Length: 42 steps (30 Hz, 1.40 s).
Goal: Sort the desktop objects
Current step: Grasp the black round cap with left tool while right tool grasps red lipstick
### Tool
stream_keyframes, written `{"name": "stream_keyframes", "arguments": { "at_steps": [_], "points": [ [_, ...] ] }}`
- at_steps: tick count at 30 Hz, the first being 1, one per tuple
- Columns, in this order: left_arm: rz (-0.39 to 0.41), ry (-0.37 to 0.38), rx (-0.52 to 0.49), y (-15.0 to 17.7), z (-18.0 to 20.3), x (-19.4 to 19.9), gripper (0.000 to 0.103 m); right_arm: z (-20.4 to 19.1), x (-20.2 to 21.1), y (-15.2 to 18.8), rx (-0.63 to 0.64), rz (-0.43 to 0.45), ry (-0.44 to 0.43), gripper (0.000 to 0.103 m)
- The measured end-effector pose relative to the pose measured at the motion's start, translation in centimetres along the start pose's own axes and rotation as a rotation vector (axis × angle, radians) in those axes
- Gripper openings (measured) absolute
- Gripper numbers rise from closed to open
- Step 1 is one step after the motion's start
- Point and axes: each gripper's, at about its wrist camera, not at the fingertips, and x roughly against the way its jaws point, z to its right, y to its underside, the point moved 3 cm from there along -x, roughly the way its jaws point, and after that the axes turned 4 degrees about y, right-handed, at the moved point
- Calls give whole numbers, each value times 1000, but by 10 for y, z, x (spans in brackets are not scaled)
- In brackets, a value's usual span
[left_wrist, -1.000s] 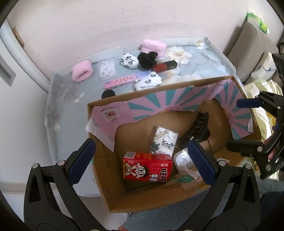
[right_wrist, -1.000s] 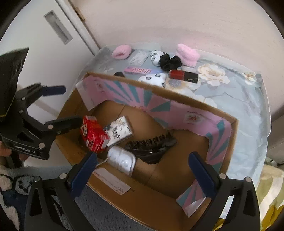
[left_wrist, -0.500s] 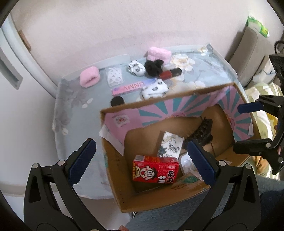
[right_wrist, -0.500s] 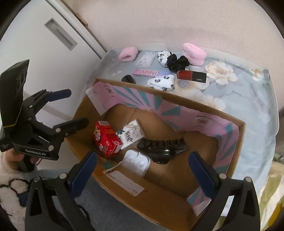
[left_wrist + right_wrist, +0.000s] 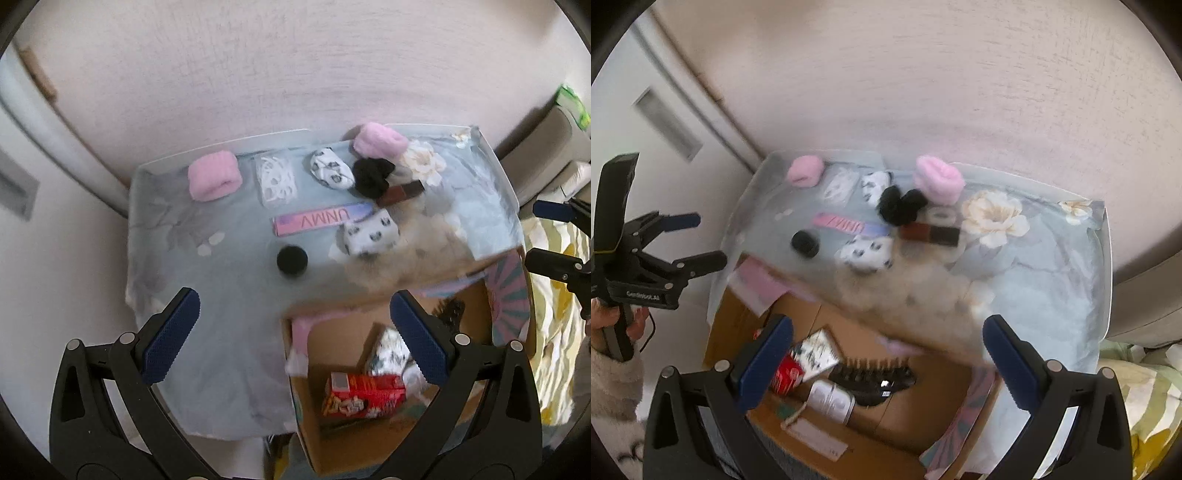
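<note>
Black round lid point(image 5: 292, 261) lies just ahead of the left gripper point(image 5: 295, 345), slightly right of its centreline, with the pink UNMV strip point(image 5: 323, 220) beyond it, long axis running left to right. Both grippers are spread wide and carry nothing; the left looks nearer these table items than the right gripper point(image 5: 886, 360). Rightward sits the cardboard box point(image 5: 480, 269) at the near edge, holding a red carton point(image 5: 364, 397) and a black hair claw point(image 5: 871, 380). Pale floral tablecloth point(image 5: 177, 229) covers the table, against a pinkish wall point(image 5: 258, 66)
</note>
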Motion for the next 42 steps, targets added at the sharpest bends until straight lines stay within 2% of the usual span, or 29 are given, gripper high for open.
{"name": "stream_keyframes", "arguments": {
  "at_steps": [6,12,16,20,29,35,37,39,42],
  "points": [
    [-126,-45,-20,-23,-11,-51,103,17,-39,-31,-78,-84,25,102],
    [-222,-61,-62,-20,-17,-101,102,27,-91,-48,-115,-181,23,102],
    [-253,-61,-44,-17,-25,-124,102,29,-126,-52,-126,-244,44,102],
    [-270,-48,-44,-15,-28,-140,102,29,-152,-57,-123,-272,85,102],
    [-302,-57,-61,-6,-24,-159,100,29,-181,-61,-114,-326,145,102],
    [-311,-58,-65,-1,-24,-165,93,37,-185,-63,-137,-344,143,102],
    [-310,-52,-69,2,-23,-166,85,40,-186,-63,-133,-349,158,101],
    [-316,-54,-77,5,-22,-167,69,42,-189,-60,-150,-356,139,91],
    [-308,-26,-76,8,-21,-165,58,42,-189,-57,-149,-354,148,81]
  ]
}}
